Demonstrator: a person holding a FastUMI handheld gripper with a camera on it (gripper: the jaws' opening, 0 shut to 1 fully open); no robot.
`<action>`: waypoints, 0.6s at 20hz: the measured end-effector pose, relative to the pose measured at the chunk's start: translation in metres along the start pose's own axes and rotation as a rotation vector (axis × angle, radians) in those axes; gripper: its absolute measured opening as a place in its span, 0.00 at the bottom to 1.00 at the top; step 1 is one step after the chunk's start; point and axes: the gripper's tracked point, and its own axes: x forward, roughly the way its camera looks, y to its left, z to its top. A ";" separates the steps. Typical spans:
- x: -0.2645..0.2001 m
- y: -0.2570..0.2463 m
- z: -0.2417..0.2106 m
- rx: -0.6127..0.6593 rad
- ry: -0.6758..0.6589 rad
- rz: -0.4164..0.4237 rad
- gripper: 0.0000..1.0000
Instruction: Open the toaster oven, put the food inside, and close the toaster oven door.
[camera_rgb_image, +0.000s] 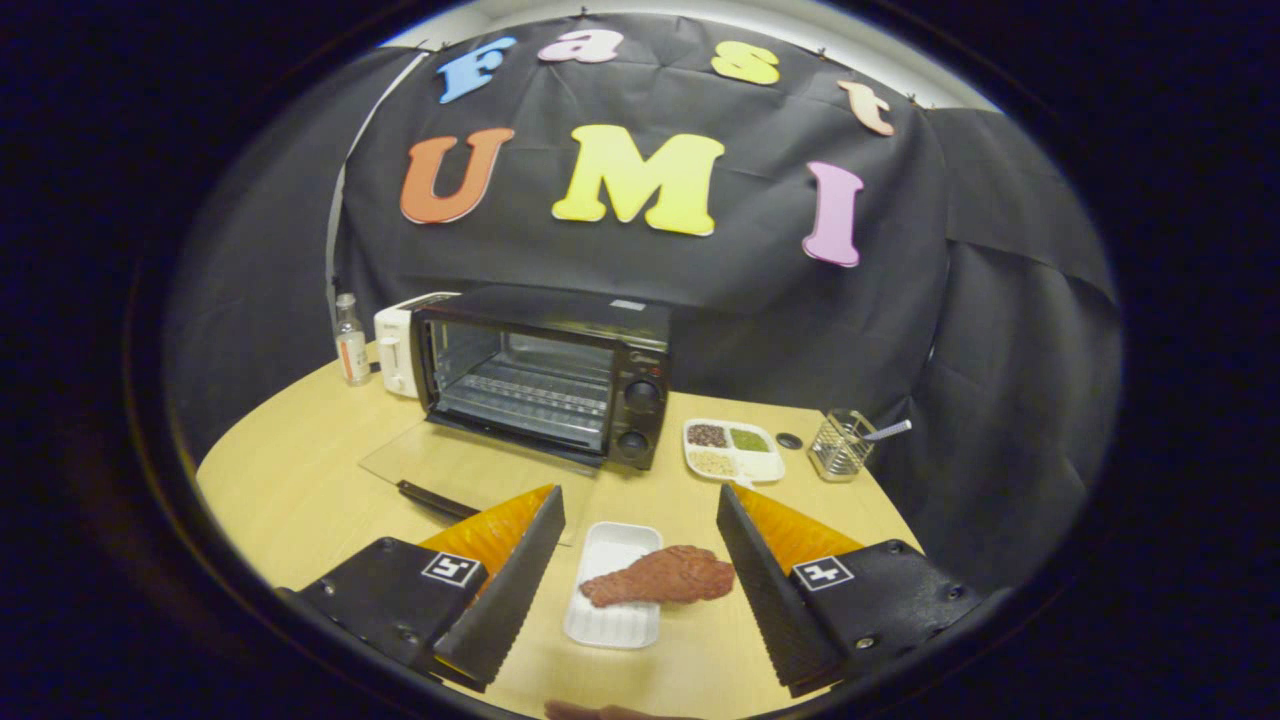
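Gripper (640, 505): fingers spread wide, grasping nothing. Food (660, 577): between the fingers, lying across a white tray (612, 610), overhanging its edge. Toaster oven (545, 372): beyond, door (470, 470) folded flat on the table (290, 480); bare wood between door and tray.

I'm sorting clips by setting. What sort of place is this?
Likely a staged kitchen booth: a black cloth wall behind a wooden table with an open toaster oven. The open gripper straddles the food.
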 end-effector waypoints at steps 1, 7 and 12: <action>0.003 -0.015 -0.005 0.024 0.020 0.000 0.98; 0.022 -0.051 -0.051 0.199 0.177 0.141 0.92; 0.043 -0.041 -0.083 0.278 0.290 0.251 0.78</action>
